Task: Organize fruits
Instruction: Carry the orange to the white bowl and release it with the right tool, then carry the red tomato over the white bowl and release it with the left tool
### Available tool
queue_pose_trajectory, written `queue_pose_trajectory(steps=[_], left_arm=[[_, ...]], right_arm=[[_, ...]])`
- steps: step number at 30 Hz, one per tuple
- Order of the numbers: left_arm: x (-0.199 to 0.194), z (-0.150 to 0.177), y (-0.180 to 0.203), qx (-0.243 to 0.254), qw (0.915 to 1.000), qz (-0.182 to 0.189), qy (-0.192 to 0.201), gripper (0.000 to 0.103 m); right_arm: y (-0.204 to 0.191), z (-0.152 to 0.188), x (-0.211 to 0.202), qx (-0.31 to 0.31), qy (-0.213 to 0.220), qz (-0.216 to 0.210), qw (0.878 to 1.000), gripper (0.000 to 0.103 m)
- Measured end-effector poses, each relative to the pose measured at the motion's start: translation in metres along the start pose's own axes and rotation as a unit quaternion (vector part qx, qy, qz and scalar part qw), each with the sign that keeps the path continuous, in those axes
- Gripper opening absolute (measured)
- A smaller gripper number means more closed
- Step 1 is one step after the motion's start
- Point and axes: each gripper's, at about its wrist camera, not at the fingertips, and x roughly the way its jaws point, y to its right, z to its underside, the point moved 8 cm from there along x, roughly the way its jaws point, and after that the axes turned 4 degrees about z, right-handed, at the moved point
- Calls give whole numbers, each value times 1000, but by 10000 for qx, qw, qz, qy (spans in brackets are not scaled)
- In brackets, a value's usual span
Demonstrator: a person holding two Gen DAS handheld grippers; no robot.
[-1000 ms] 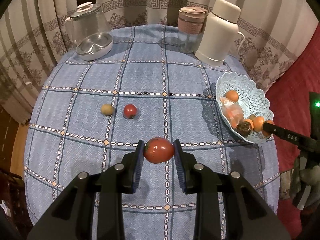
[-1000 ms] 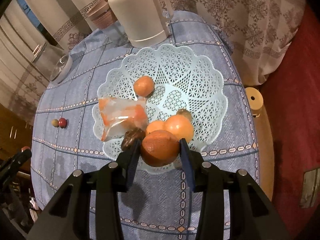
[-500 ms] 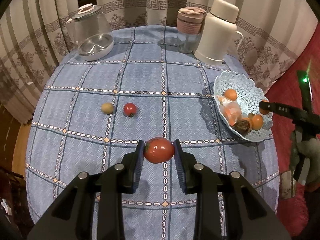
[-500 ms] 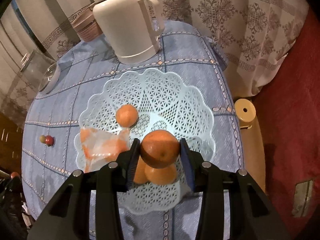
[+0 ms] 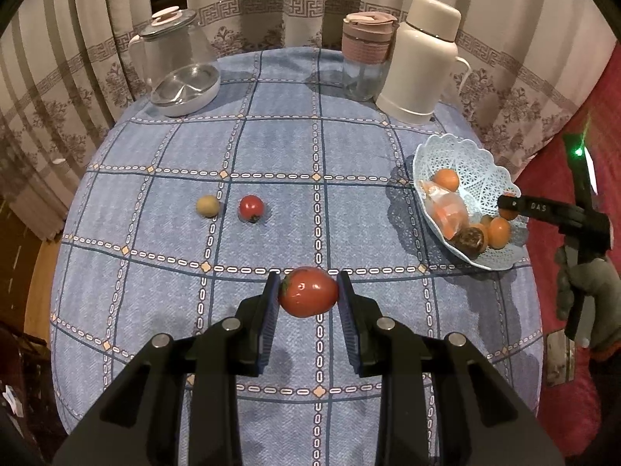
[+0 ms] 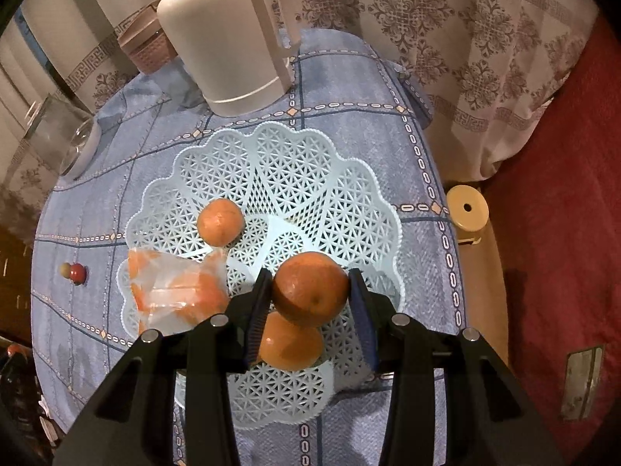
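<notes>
With a red tomato (image 5: 307, 291) pinched by the left gripper (image 5: 307, 293) and a round orange (image 6: 309, 288) clamped by the right gripper (image 6: 309, 291) above the pale-blue lattice plastic basket (image 6: 295, 163), a bounce-out off the piled fruit was risked if released high.

The left wrist view looks forward and steeply down along its own fingers (image 5: 268, 306) from the near table (image 5: 271, 147) edge, taking in the whole top out to the curtain (image 5: 77, 77) at 12 o'clock; the basket (image 5: 477, 171) sits at 3 o'clock, well off. The right wrist view hangs close above that basket (image 6: 295, 163), also tilted down, its fingers (image 6: 258, 306) over the bowl. Both share the basket, the flask (image 5: 419, 58) (image 6: 229, 39) and the two small fruits (image 5: 229, 206) (image 6: 73, 271) mid-table.
</notes>
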Motion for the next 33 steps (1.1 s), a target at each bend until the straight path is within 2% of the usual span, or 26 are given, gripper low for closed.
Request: queue_pose_trajectory(steps=[5,8,19,25,33], left_arm=[[1,0,0,13,10000,16,-9,30],[2,0,0,1,10000,23,-11,30],[8,-7,13,112,9998,169,-4,30],[19,-20,41,353,9987,381,3,30],[43,-39,101,864,9934,754,-33,30]], right_arm=[[2,3,-2,83,-5,-8,10000,42],[4,3,-5,159,39,-28,9999,48],[7,9,-30,287,216,-160,9992,48],[15,19,-46,449,295,-222,9983,48],[35,33,-64,732,354,-218,9965,48]])
